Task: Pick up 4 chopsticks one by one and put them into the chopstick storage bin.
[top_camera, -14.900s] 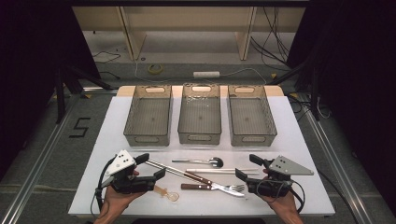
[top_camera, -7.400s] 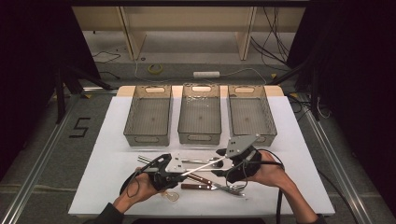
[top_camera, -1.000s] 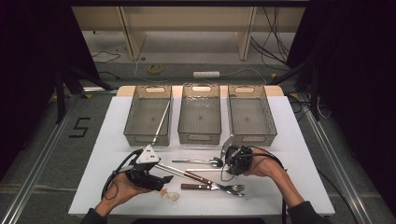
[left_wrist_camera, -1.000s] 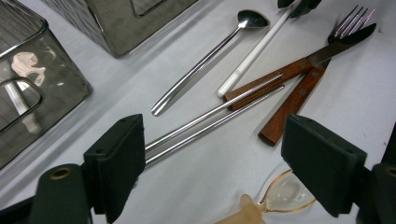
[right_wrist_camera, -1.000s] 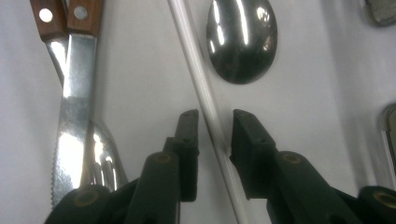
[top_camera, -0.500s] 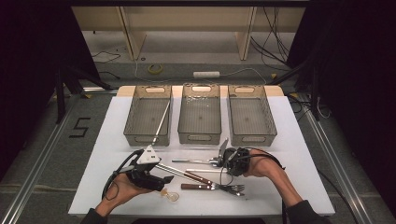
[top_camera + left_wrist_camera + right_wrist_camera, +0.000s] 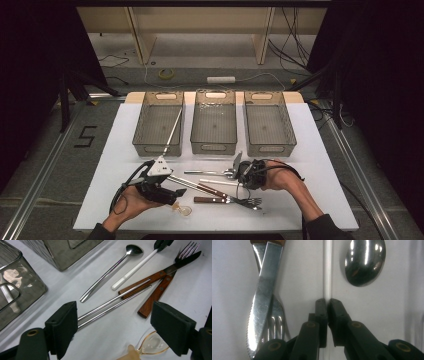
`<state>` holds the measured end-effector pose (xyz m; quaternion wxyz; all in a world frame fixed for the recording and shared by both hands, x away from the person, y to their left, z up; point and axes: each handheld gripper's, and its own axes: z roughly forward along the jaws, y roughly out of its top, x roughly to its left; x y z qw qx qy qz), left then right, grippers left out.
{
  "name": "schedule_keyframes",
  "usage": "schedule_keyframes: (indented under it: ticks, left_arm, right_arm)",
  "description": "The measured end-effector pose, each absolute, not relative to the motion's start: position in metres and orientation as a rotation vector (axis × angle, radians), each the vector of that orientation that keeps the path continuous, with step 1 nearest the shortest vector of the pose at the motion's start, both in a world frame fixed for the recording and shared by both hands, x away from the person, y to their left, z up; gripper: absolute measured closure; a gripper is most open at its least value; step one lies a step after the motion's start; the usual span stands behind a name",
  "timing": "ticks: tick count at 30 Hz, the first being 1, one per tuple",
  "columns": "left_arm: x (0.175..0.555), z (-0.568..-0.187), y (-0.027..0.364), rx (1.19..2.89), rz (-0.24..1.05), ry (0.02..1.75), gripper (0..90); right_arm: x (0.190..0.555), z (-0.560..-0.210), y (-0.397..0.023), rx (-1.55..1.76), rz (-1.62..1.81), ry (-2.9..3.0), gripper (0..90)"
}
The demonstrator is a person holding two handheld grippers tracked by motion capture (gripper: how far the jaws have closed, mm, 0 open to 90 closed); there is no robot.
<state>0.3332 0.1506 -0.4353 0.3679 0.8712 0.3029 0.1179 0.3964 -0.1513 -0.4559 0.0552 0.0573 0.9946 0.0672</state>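
Right gripper (image 7: 327,301) clenched on the white stick (image 7: 327,270), long axis running straight ahead past the spoon bowl (image 7: 364,261); left gripper (image 7: 113,331) released, farther off.

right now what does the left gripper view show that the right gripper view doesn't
Left gripper view's own: the left gripper with jaws wide open, the mesh bins, metal chopsticks, two wooden handles and a clear spoon. Right gripper view's own: the right gripper up close, its jaws just having been closing and now pinched on the white stick. Shared: the white stick, the steel spoon, the knife blade and the fork tines.
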Motion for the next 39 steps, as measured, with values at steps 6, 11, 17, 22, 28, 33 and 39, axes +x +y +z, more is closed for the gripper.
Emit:
schedule_keyframes:
  ticks: [6, 11, 17, 22, 28, 33, 39]
  left_arm:
    - [0.334, -0.436, 0.15, 2.234, 0.306, 0.775, 21.4]
    - [0.336, -0.437, 0.144, 2.242, 0.308, 0.759, 21.9]
    - [0.342, -0.441, 0.127, 2.265, 0.301, 0.709, 23.5]
    - [0.352, -0.446, 0.104, 2.301, 0.3, 0.652, 25.0]
    - [0.365, -0.454, 0.078, 2.334, 0.295, 0.598, 28.4]
    - [0.371, -0.459, 0.058, 2.371, 0.283, 0.536, 32.4]
    - [0.376, -0.464, 0.042, 2.403, 0.284, 0.487, 37.6]
  right_arm:
    - [0.398, -0.453, -0.153, 0.163, 0.224, 3.025, 86.0]
    - [0.397, -0.443, -0.157, 0.183, 0.25, 3.013, 86.1]
    - [0.397, -0.438, -0.157, 0.177, 0.283, 3.006, 86.1]
    - [0.395, -0.431, -0.157, 0.178, 0.289, 3.001, 86.1]
    - [0.393, -0.425, -0.156, 0.19, 0.304, 2.99, 86.2]
    - [0.391, -0.421, -0.157, 0.211, 0.313, 2.986, 86.2]
    - [0.391, -0.417, -0.158, 0.185, 0.331, 2.977, 86.2]
